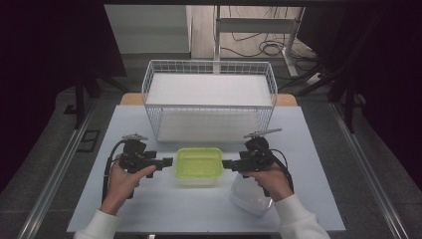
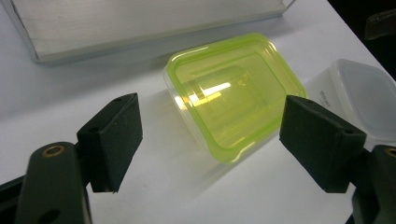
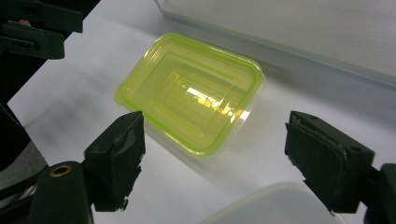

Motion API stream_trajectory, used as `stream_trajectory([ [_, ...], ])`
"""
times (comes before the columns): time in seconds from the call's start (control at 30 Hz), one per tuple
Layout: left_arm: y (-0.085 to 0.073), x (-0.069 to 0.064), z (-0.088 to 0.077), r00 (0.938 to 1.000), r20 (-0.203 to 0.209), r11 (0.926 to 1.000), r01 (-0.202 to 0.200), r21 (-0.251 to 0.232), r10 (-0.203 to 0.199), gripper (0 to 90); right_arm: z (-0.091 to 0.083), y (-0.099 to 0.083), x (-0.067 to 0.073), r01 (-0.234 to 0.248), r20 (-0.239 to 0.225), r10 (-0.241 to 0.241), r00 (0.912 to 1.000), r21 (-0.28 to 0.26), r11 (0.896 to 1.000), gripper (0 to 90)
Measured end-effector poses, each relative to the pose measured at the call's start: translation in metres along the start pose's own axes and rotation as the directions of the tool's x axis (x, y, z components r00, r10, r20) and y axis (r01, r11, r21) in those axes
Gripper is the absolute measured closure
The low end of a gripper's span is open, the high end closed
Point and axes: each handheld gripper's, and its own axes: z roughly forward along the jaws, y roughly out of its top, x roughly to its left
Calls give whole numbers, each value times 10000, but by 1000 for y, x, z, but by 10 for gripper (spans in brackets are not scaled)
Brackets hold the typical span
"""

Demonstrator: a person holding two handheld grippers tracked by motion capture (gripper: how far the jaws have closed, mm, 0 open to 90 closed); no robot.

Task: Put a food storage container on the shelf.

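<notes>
Green container (image 1: pixel 198 165) between both open grippers

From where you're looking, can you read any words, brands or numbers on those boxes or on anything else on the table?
No text can be read anywhere.
White container: a faint grey mark on its side in the left gripper view, too small and blurred to read.
Green-lidded container: embossed ridges only, no lettering.
Wire basket and table: no label or sign.
Left claw and right claw: no markings.
</notes>
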Motion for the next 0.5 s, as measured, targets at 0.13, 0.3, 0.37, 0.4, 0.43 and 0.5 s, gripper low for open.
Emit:
stream_trajectory([
  [0.13,6,7,6,9991,57,9990,424,158,-425,215,9,12,-2,-61,-22,61,10000,221,9997,225],
  [0.3,10,12,16,9961,151,9956,864,353,-870,230,22,19,-8,-404,55,402,9992,472,9981,255],
  [0.37,10,11,21,9959,165,9946,879,551,-890,232,27,20,-10,-549,153,541,9984,622,9966,270],
  [0.4,10,11,24,9956,173,9939,905,631,-917,233,30,20,-11,-599,202,588,9981,620,9963,278],
  [0.43,10,12,26,9953,189,9931,939,701,-954,234,32,20,-12,-670,220,657,9976,653,9956,289],
  [0.5,11,13,31,9940,217,9910,1055,828,-1077,238,37,20,-14,-857,178,846,9963,741,9936,305],
])
